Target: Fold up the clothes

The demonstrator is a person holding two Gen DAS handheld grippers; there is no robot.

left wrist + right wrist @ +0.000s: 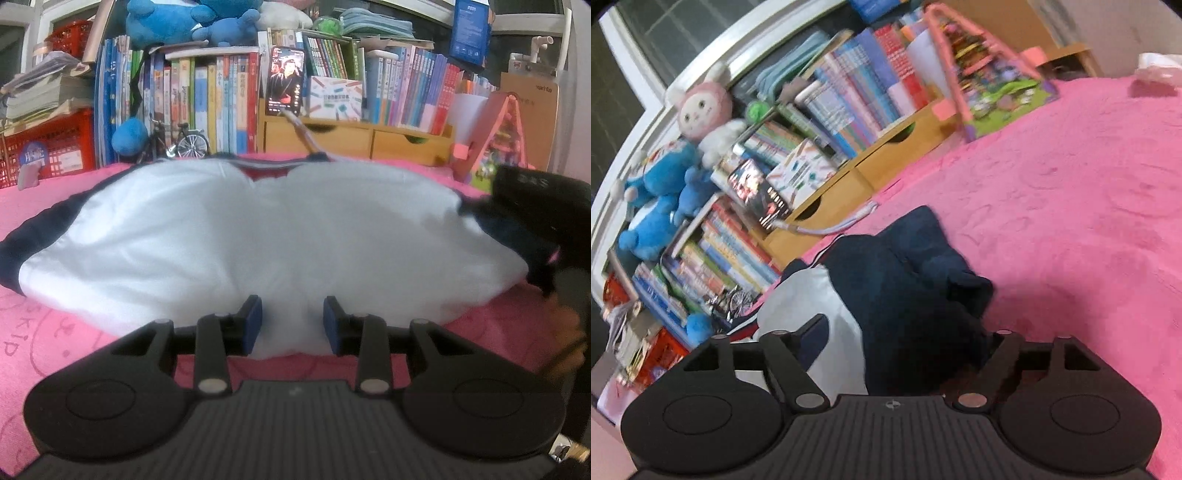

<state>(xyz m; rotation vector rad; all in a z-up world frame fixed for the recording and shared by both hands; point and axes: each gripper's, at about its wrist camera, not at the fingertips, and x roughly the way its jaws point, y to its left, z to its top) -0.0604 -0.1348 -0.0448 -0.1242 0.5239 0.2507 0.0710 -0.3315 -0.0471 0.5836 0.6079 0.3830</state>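
Left fingers [253, 325] pinch the white shirt's [236, 236] near hem on the pink blanket [66, 350]; right gripper [905, 343] gapes over its navy sleeve [908, 280]. Red crate [48, 147] holds papers.

The white cloth garment with navy sleeves [236, 240] looked soft, matt and faintly creased. Under it the pink fleecy blanket [1071, 206] showed a rough, embossed nap. The left gripper [291, 325] was matt black plastic with ribbed housing and blue rubbery pads [255, 321]. Behind, the pale wooden drawer unit [354, 140] looked smooth, beside plush blue toys [166, 18].
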